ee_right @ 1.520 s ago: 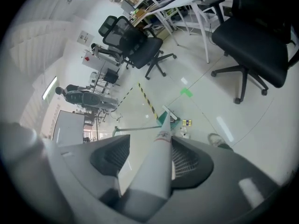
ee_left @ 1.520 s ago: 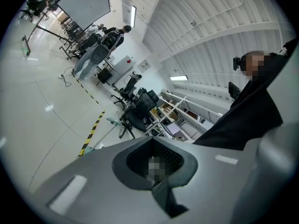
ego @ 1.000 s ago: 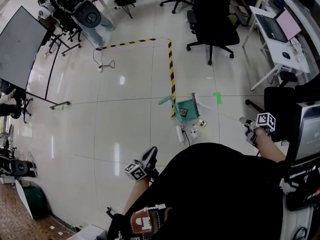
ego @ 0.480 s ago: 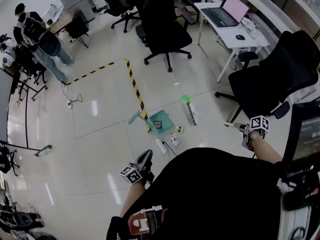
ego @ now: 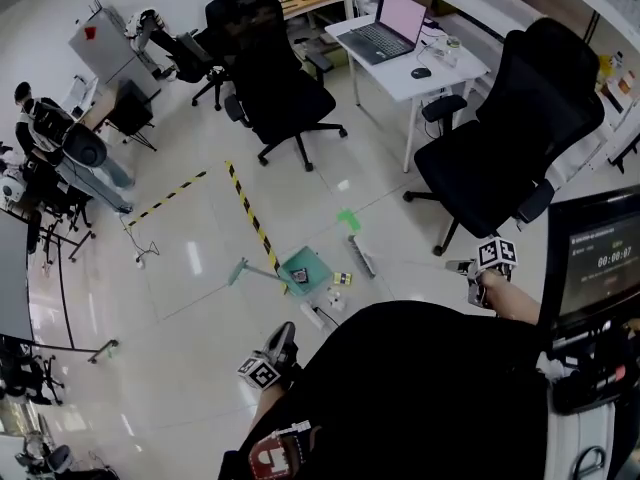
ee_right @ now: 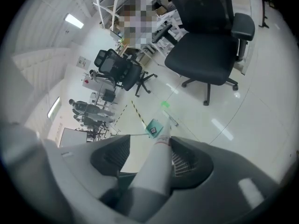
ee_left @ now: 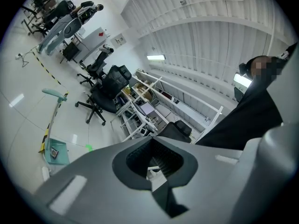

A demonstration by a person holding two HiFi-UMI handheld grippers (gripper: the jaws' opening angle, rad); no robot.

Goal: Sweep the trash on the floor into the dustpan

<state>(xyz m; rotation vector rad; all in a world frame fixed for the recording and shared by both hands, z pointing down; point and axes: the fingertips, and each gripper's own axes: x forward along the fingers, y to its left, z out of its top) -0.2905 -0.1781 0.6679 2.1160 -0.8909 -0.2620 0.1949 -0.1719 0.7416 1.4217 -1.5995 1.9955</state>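
Observation:
A teal dustpan [ego: 310, 266] lies on the pale tiled floor with a small dark item in it; its long handle [ego: 245, 267] points left. Scraps of trash [ego: 341, 280] and a white bottle-like piece [ego: 311, 315] lie just in front of it. The broom head [ego: 360, 256] rests on the floor right of the dustpan. My right gripper [ego: 463, 266] is shut on the white broom handle [ee_right: 158, 164], which runs down towards the dustpan [ee_right: 153, 128]. My left gripper [ego: 286, 331] hangs near my body, shut and holding nothing [ee_left: 152, 168]; the dustpan [ee_left: 58, 152] shows far below it.
Yellow-black tape [ego: 250, 215] and a green tape mark [ego: 348, 219] lie on the floor by the dustpan. Black office chairs [ego: 500, 148] [ego: 272, 93] and a white desk [ego: 405, 78] with a laptop stand behind. A screen [ego: 598, 266] stands at right; people [ego: 45, 133] are at far left.
The head view has swung, bringing chairs and desk into view. The broom head has drawn slightly away from the dustpan to its right. Both grippers keep their state.

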